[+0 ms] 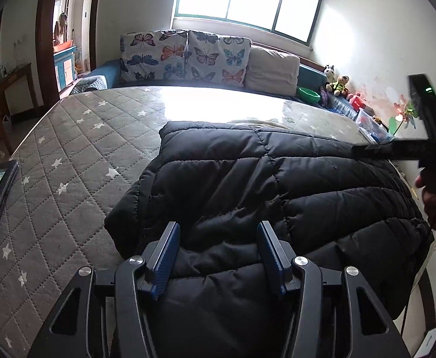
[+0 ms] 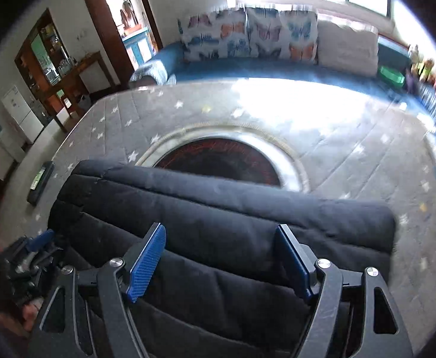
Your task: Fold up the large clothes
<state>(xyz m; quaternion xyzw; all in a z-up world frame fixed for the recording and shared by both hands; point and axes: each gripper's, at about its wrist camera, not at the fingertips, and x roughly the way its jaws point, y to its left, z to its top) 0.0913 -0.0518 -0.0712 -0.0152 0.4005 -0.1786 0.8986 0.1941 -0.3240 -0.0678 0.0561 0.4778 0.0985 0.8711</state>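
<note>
1. Lying on the mattress, the jacket runs crosswise, its far edge toward the pillows.
2. Left gripper and right gripper: both released, empty, above the jacket's near edge.
3. Judgement: either reaches it equally.

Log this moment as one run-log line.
stage: jacket folding | black puffer jacket: on mattress | left gripper: open, above jacket | right gripper: open, empty

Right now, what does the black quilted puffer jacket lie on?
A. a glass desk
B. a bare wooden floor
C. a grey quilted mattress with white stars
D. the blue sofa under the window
C: the black quilted puffer jacket is spread on the grey quilted mattress with white stars, and the butterfly-print cushions sit beyond the mattress's far edge.
</note>
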